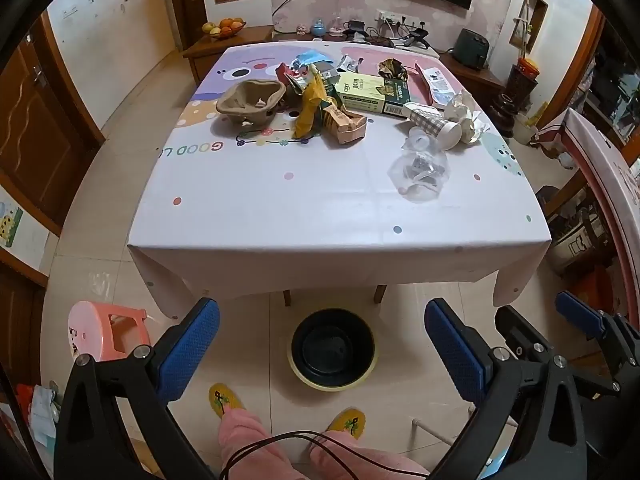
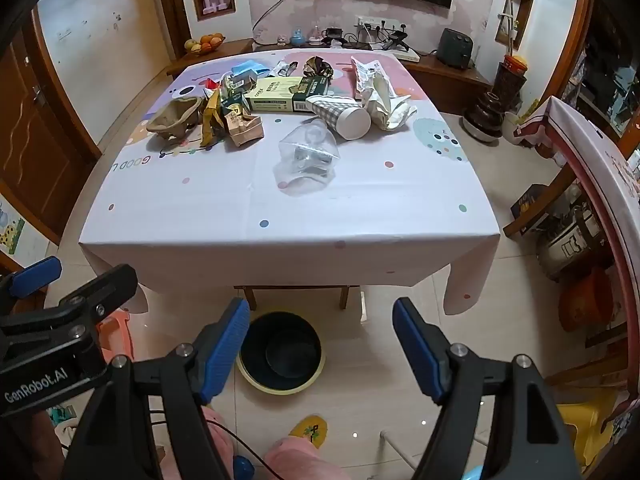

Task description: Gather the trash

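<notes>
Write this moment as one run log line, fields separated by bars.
stage: before first pick | left gripper: open, empty | right gripper: open, empty | trash: on table | bin: on floor, looks empty

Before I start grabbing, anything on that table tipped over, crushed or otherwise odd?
Yes. The checked paper cup lies on its side, mouth toward the camera. In front of it the clear plastic container is crumpled. The brown pulp tray at the left looks bent. No spill visible.

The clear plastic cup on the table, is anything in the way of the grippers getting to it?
Nothing visible. The clear plastic cup lies nearest, with bare tablecloth in front. Both the left gripper and right gripper are open and empty.
</notes>
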A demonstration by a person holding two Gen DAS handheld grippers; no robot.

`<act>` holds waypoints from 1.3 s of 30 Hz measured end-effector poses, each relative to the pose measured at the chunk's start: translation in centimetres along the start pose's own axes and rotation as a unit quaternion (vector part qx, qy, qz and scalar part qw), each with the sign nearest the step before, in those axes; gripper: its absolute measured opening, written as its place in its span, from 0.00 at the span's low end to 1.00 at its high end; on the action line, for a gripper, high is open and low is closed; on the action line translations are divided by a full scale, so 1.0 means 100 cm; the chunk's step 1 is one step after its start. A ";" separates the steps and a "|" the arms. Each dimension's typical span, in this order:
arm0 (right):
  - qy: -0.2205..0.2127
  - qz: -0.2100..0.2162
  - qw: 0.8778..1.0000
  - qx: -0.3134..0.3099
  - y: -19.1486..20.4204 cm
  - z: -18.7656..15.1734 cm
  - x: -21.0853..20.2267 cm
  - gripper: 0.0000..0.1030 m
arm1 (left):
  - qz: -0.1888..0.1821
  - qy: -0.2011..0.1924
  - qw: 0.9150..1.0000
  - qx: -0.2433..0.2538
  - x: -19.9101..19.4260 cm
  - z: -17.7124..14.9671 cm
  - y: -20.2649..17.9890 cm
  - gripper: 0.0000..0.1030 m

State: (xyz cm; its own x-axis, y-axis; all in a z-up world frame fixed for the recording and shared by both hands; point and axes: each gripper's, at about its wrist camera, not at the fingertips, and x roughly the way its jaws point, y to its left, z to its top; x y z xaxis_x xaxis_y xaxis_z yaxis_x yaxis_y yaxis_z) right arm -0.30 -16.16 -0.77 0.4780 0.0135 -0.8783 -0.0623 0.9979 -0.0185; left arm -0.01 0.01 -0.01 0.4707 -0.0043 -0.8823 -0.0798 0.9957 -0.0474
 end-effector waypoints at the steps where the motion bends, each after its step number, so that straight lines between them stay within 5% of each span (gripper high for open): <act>1: -0.002 -0.002 1.000 -0.001 0.000 0.000 -0.001 0.72 | 0.000 0.000 1.000 0.000 0.000 0.000 0.000 0.99; 39: -0.018 0.005 1.000 0.010 -0.003 0.005 -0.012 0.72 | 0.005 0.003 1.000 -0.027 -0.008 -0.005 0.013 0.97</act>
State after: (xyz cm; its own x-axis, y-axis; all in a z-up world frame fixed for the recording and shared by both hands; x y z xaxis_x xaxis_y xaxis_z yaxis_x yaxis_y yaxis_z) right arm -0.41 -16.39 0.50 0.5091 0.0254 -0.8603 -0.0498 0.9988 0.0000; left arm -0.98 1.29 0.40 0.4638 0.0054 -0.8859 -0.1321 0.9892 -0.0631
